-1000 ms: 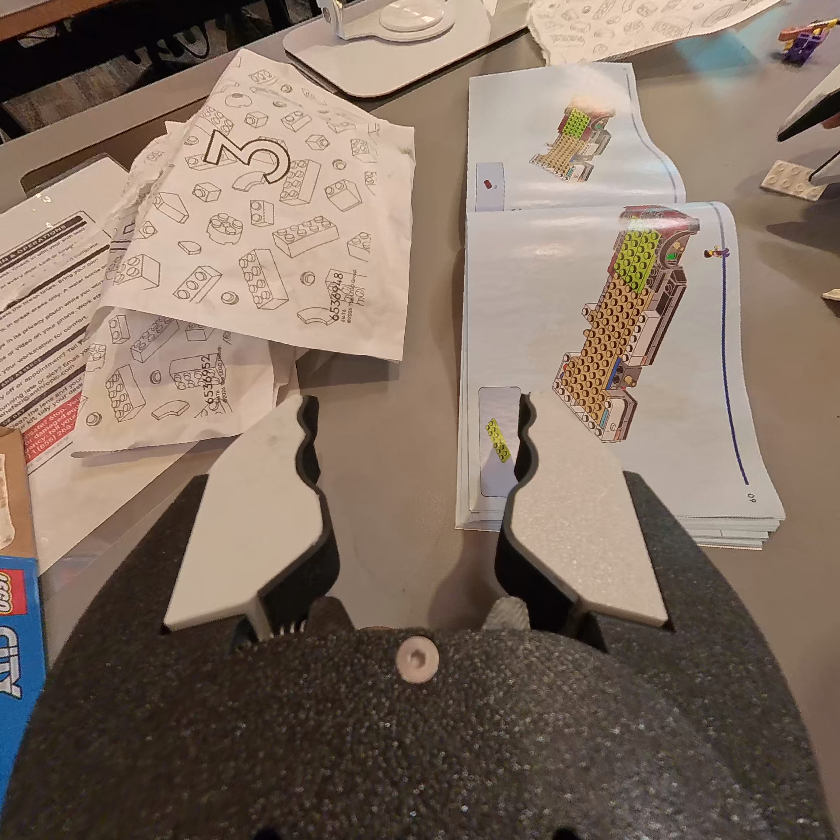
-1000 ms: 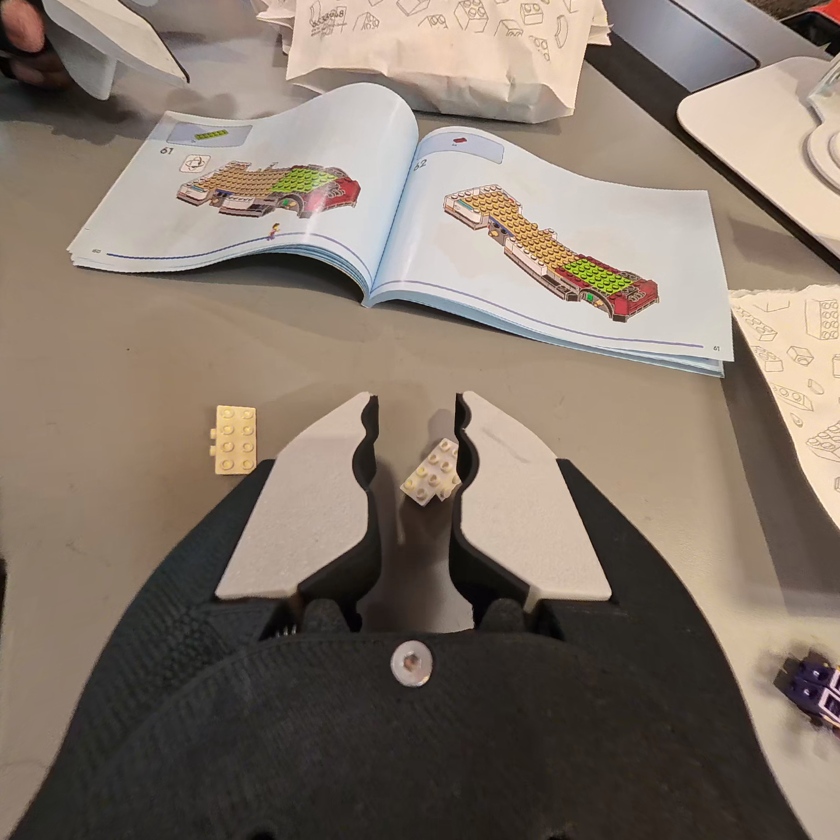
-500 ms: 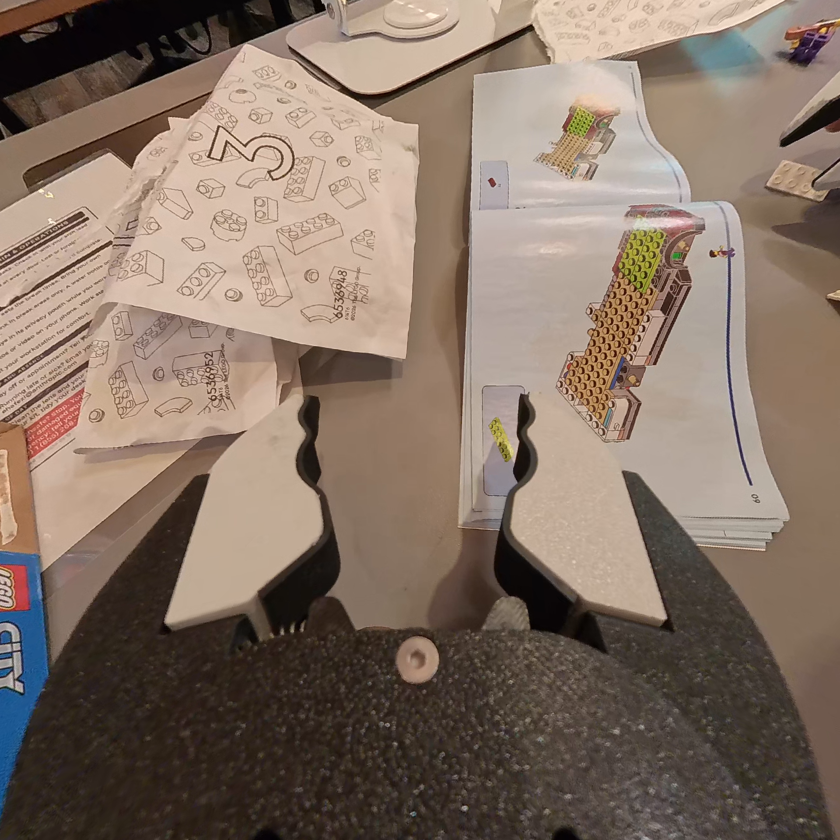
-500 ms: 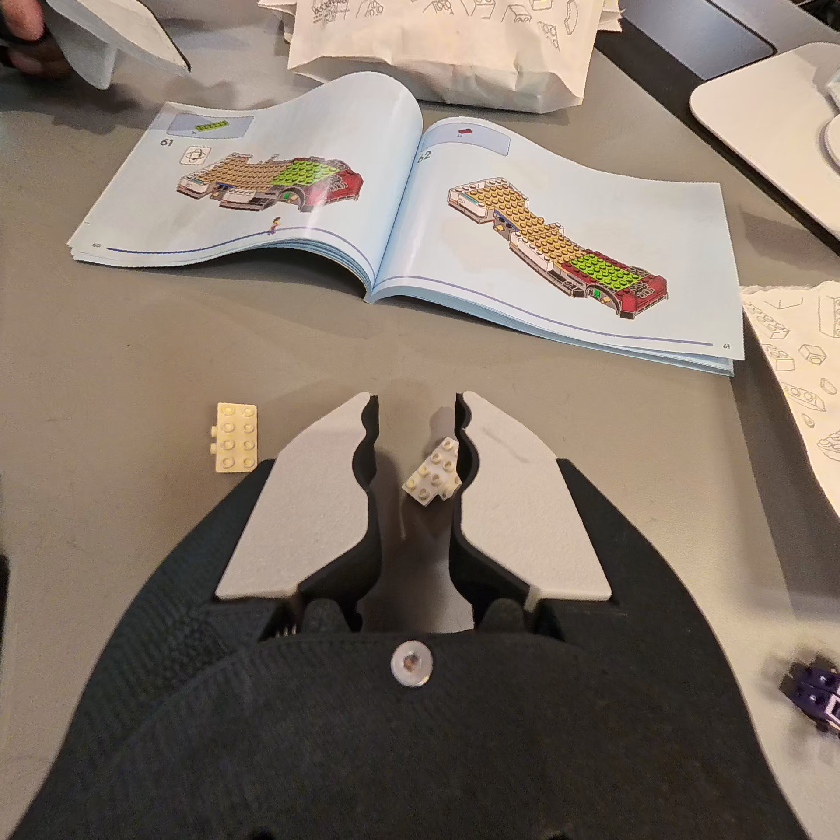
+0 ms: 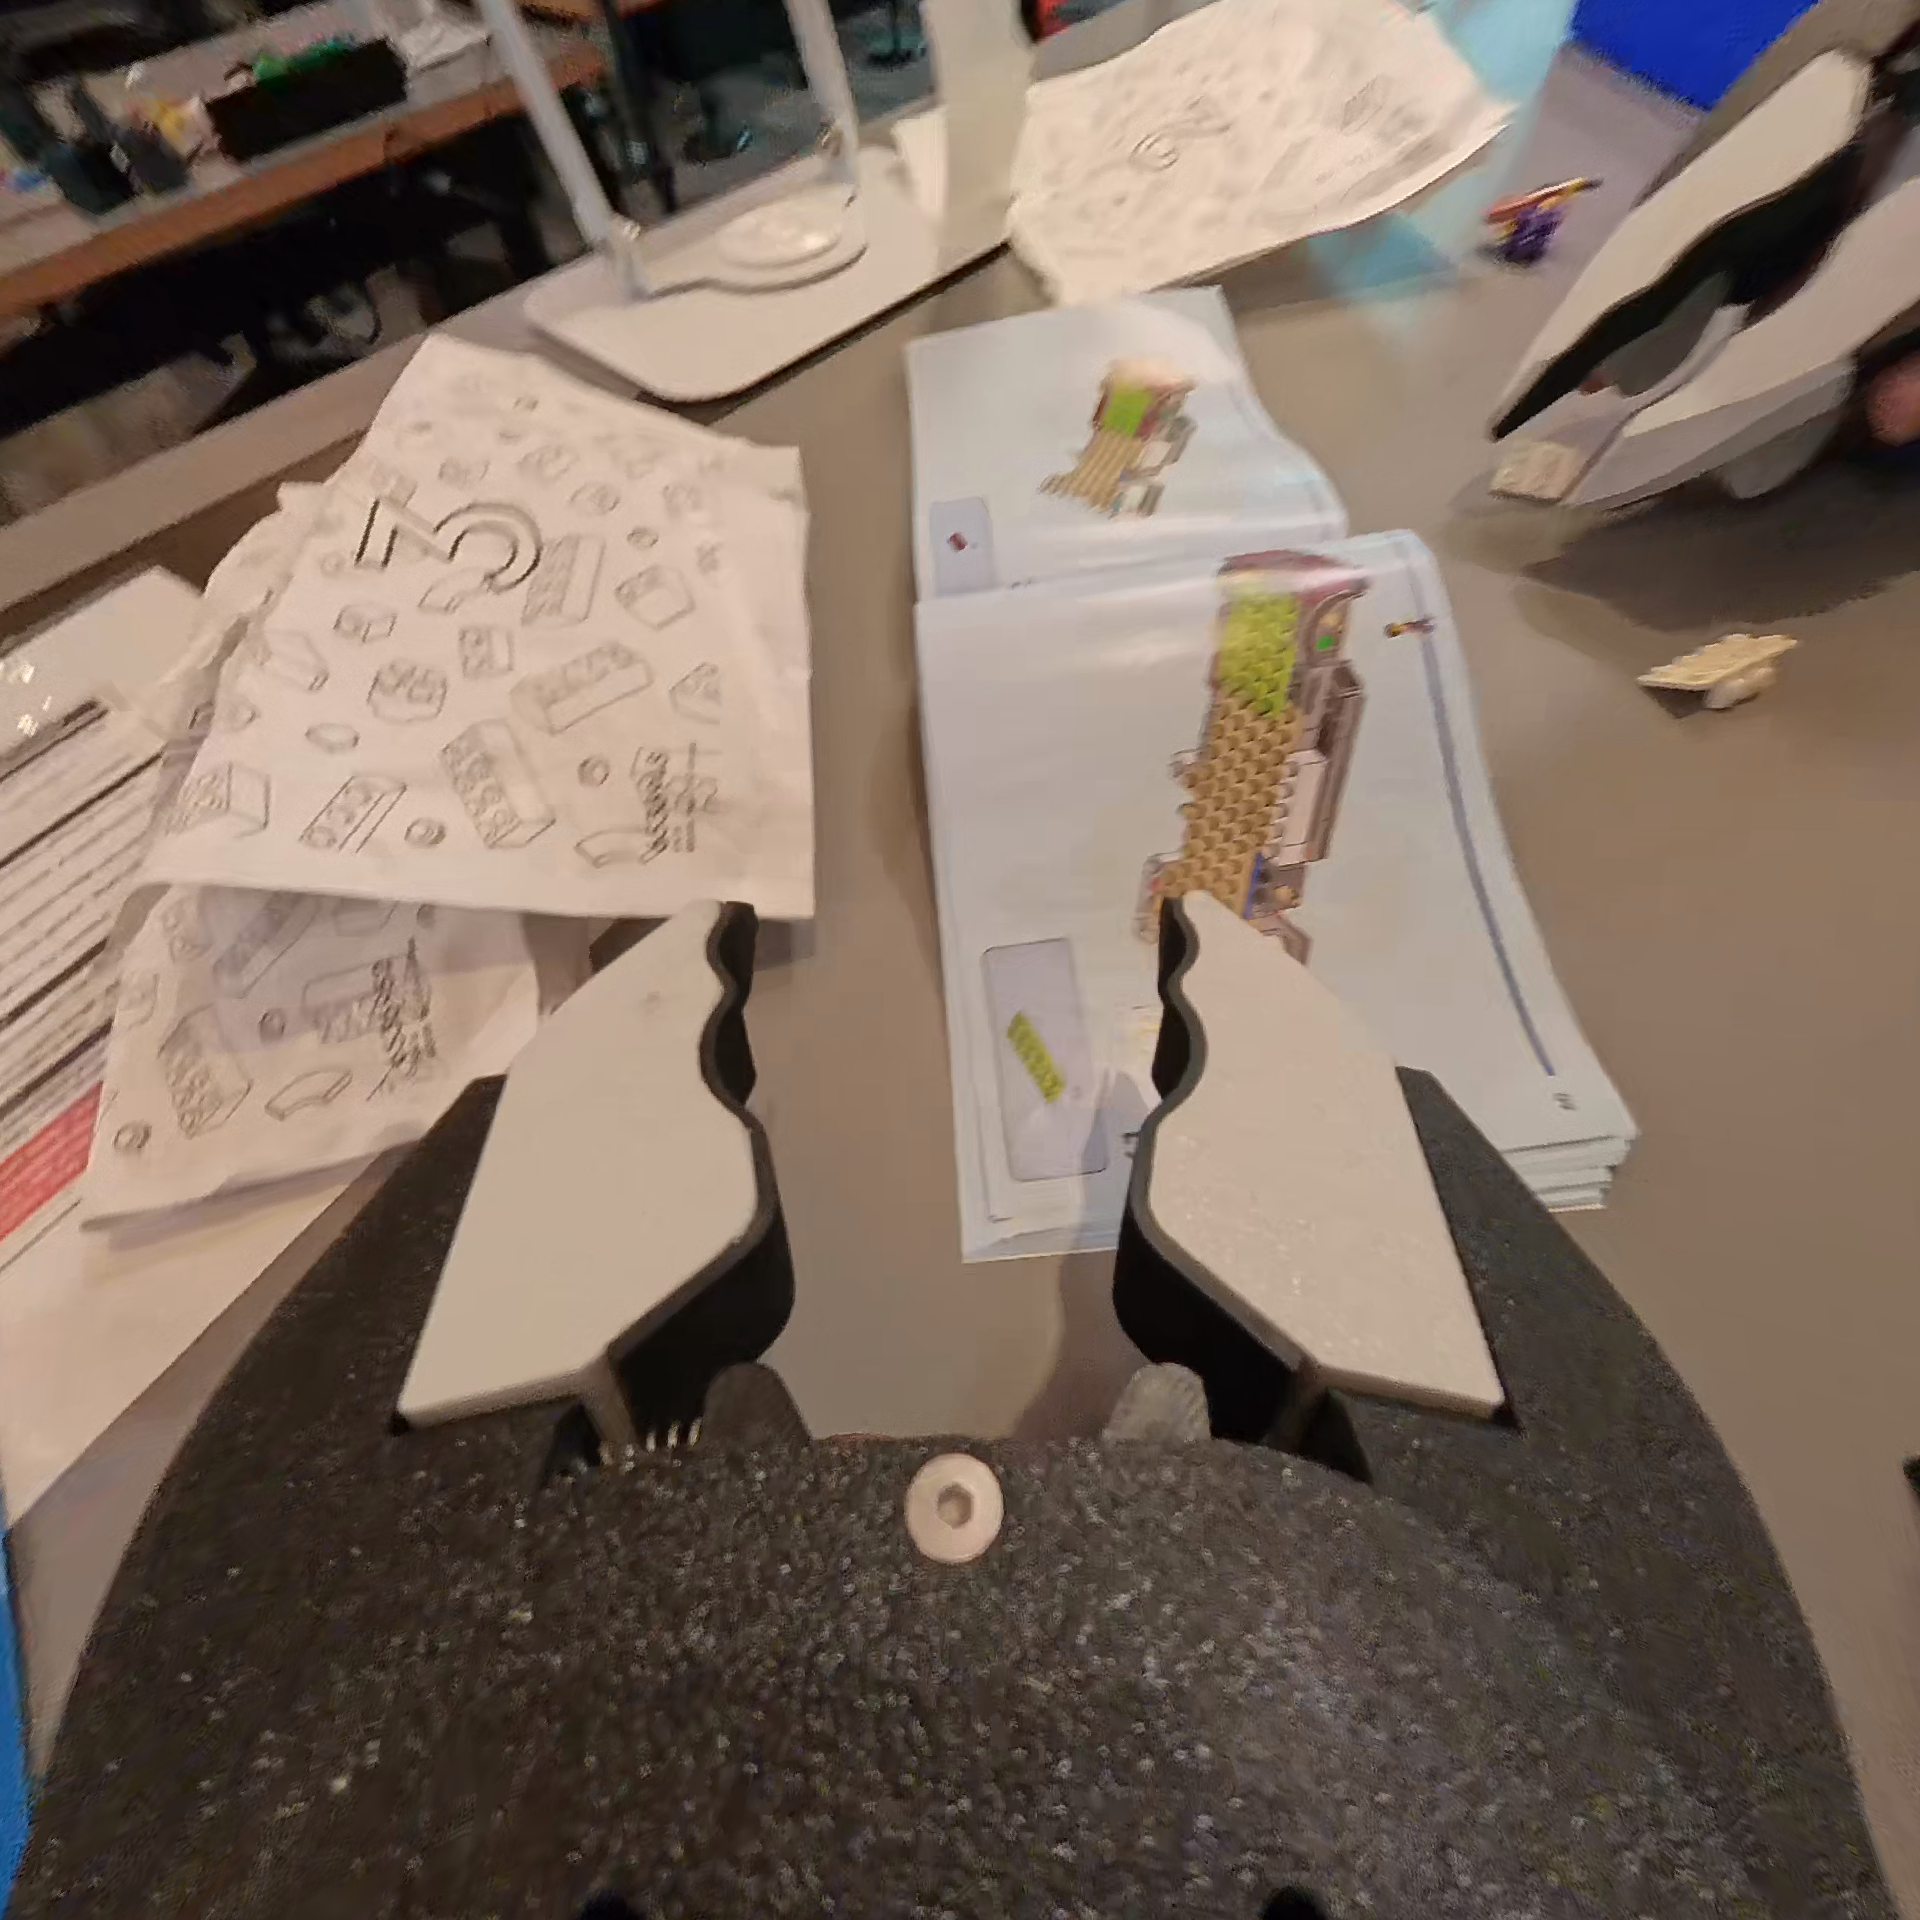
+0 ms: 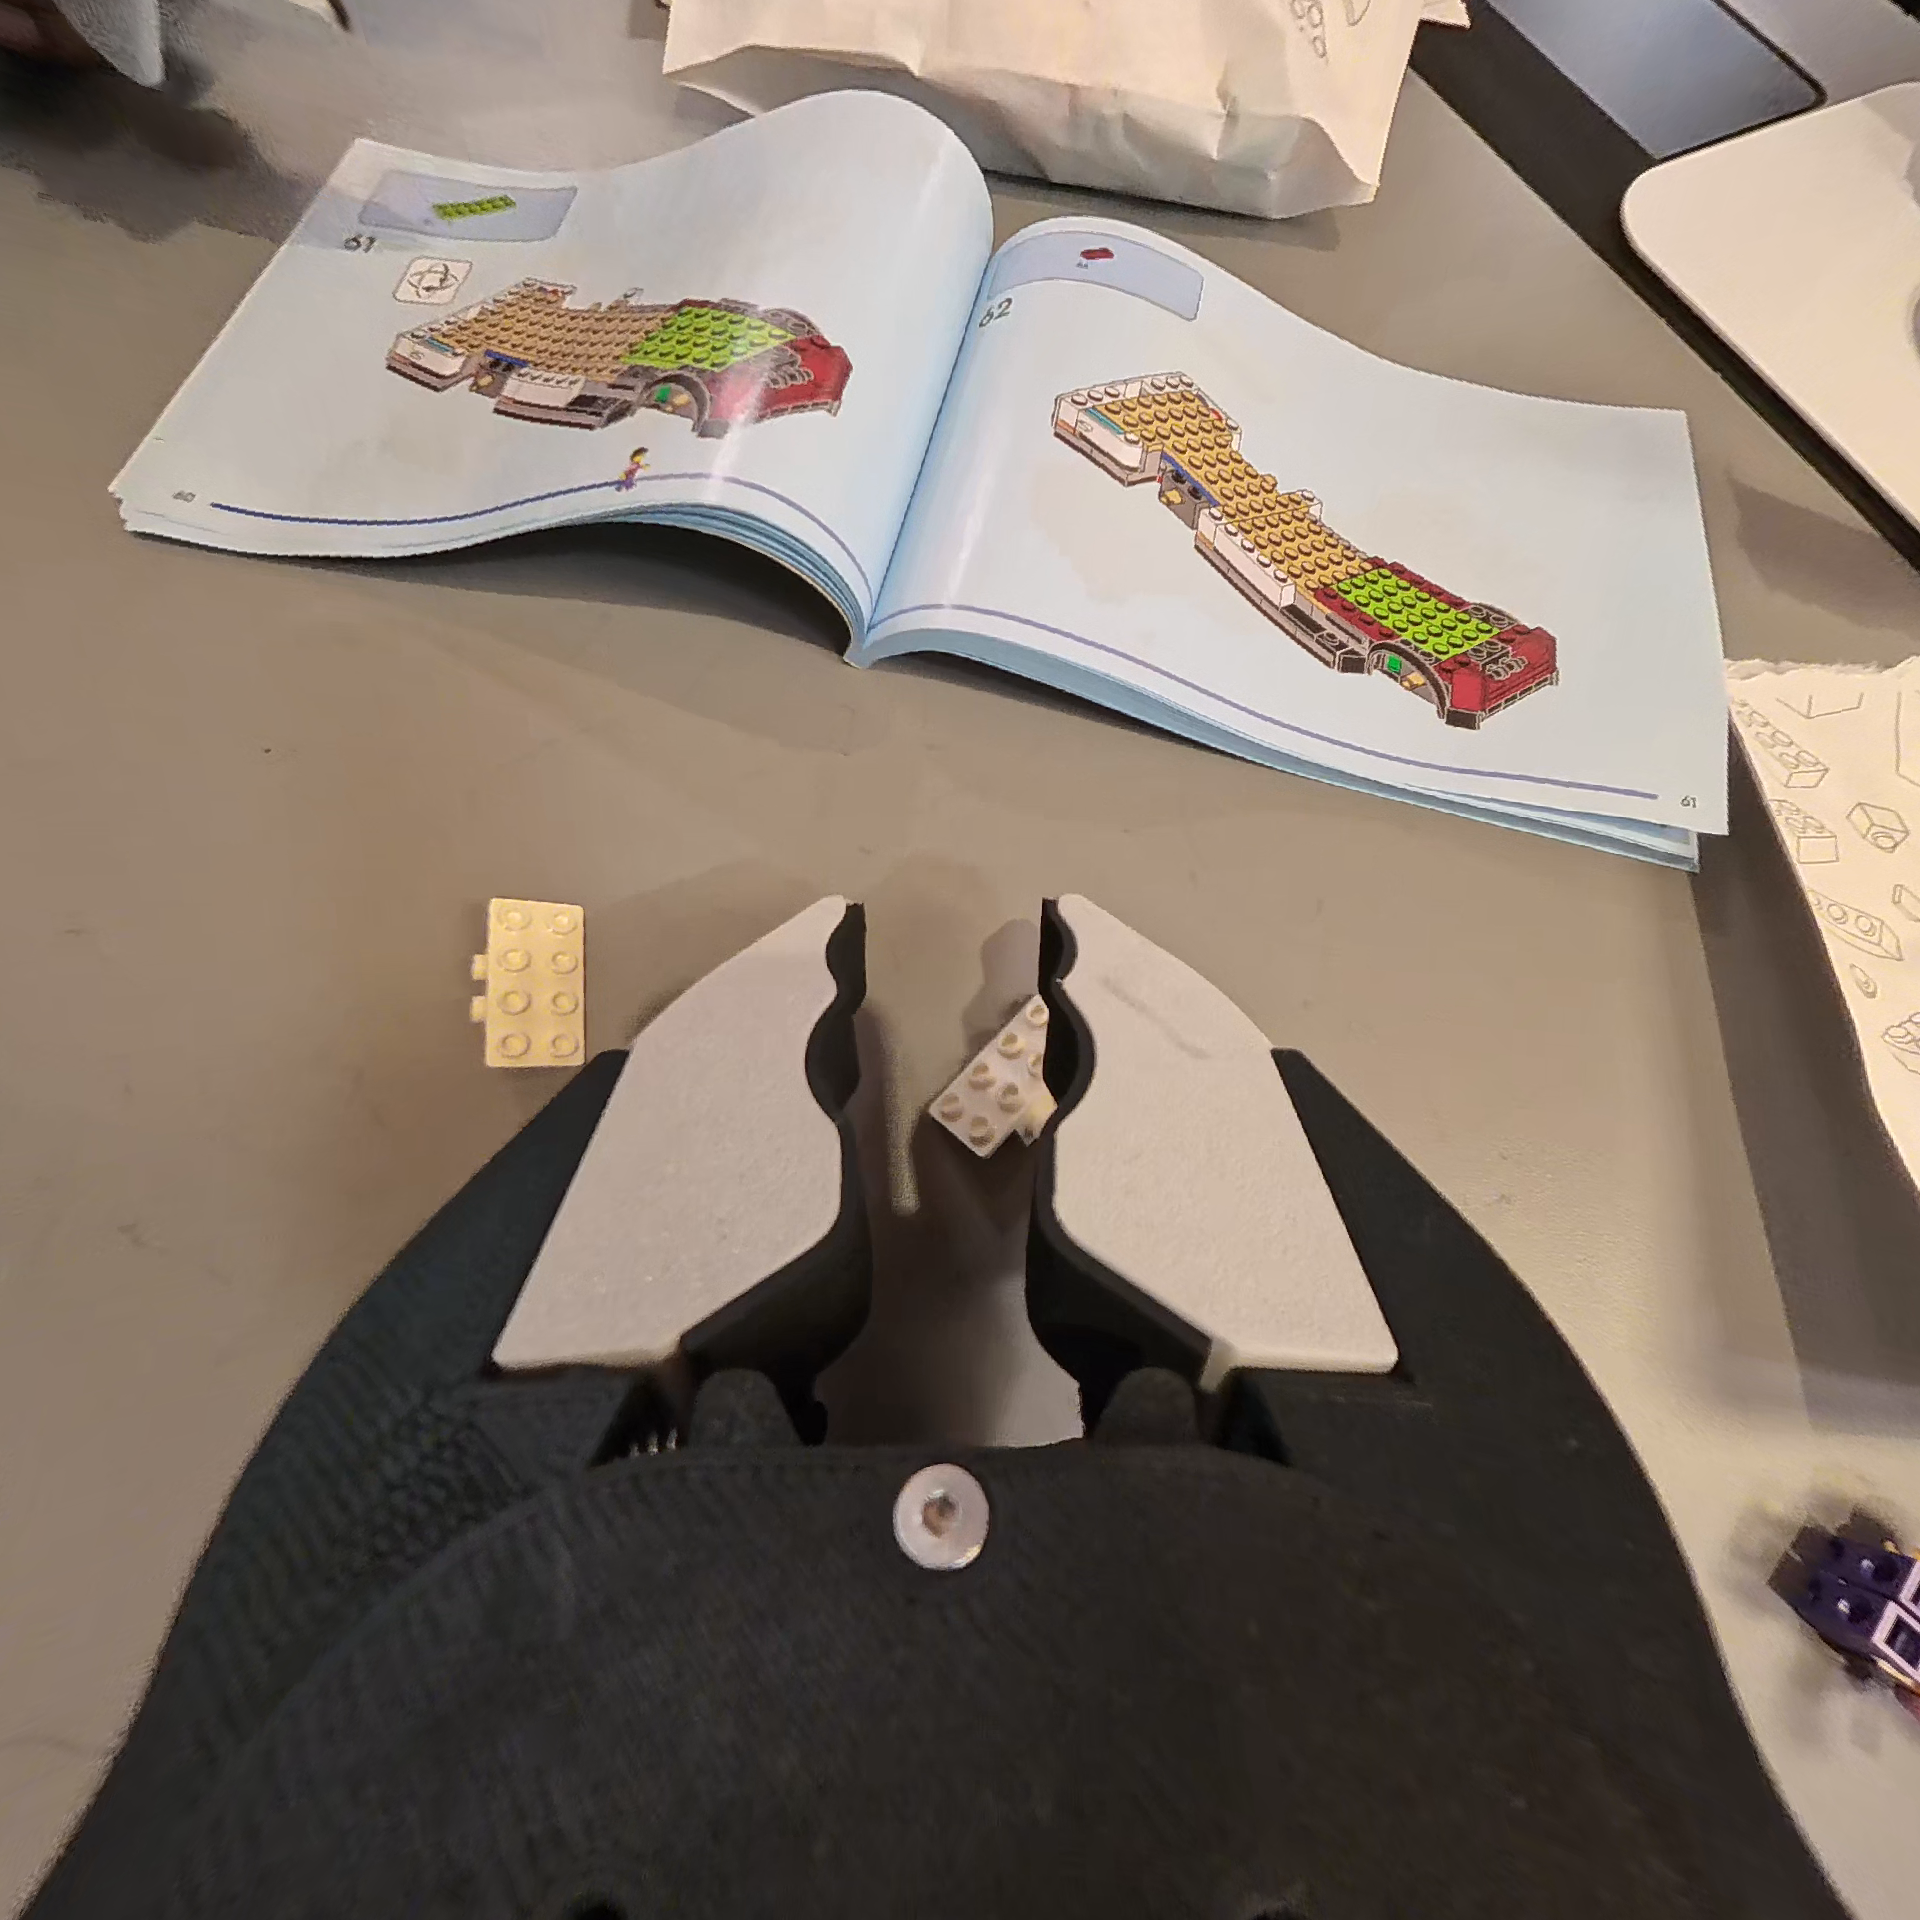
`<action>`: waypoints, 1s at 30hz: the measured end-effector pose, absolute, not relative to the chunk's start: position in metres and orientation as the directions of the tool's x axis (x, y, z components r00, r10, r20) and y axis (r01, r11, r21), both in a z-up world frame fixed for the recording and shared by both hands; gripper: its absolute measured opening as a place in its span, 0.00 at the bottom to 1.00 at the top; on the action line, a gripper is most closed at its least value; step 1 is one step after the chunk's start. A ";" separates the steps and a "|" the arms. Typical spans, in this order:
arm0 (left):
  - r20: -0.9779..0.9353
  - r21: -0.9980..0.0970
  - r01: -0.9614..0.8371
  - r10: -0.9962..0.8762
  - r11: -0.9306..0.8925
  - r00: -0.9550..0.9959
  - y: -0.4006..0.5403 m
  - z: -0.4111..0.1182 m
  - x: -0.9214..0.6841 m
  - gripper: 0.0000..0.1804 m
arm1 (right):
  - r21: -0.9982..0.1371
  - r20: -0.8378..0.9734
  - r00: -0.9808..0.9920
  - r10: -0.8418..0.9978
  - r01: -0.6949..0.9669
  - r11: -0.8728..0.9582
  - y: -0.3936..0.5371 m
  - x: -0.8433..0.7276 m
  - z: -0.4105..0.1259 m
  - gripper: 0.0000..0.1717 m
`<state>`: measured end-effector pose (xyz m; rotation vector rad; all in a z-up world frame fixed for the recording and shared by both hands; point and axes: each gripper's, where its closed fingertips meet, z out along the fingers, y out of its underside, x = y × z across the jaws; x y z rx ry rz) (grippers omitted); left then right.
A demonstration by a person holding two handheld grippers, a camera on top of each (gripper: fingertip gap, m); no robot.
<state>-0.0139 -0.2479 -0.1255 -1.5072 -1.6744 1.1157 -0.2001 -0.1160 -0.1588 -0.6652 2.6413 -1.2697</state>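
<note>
1. Fingers of my left gripper [image 5: 951, 914] stand wide apart with nothing between them. They hang over the grey table [image 5: 862, 1039] in the lower middle of the left wrist view.
2. My left gripper's right fingertip overlaps the near page of an open instruction booklet [image 5: 1091, 779]. Its left fingertip sits at the edge of the crumpled white paper bags [image 5: 499, 675], which are printed with brick outlines and fill the left centre of the frame.
3. My right gripper [image 6: 951, 914] is part-open, in the middle of the right wrist view.
4. A small white studded piece [image 6: 992, 1091] sits tilted between my right gripper's fingers. It leans on the right pad, with a clear gap to the left pad, so I am not clamping it.
5. A cream studded plate [image 6: 535, 982] lies flat on the table just left of my left finger.
6. The same booklet spreads across the upper half of the right wrist view, well beyond the fingertips.
7. A purple piece [image 6: 1849, 1600] lies at the lower right edge.
</note>
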 end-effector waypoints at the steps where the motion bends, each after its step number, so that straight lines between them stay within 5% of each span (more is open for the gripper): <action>1: -0.100 -0.897 0.441 0.987 -0.037 -0.121 -0.240 -0.121 -0.016 0.42 | -0.767 0.073 -0.891 -0.447 -0.337 0.546 -0.116 -0.200 -0.159 0.19; 9: -0.105 -0.949 0.279 0.982 -0.146 0.157 -0.156 -0.093 -0.037 0.38 | -0.801 0.055 -0.852 -0.521 -0.349 0.486 -0.100 -0.179 -0.150 0.19; 17: -0.083 -0.908 0.353 0.923 -0.225 0.375 -0.044 -0.103 -0.042 0.38 | -0.745 -0.066 -0.719 -0.692 -0.426 0.514 -0.010 -0.120 -0.145 0.19; 30: -0.103 -0.751 0.472 0.788 -0.462 0.608 0.029 -0.158 -0.061 0.40 | -0.687 -0.057 -0.741 -0.669 -0.456 0.565 0.044 -0.073 -0.149 0.26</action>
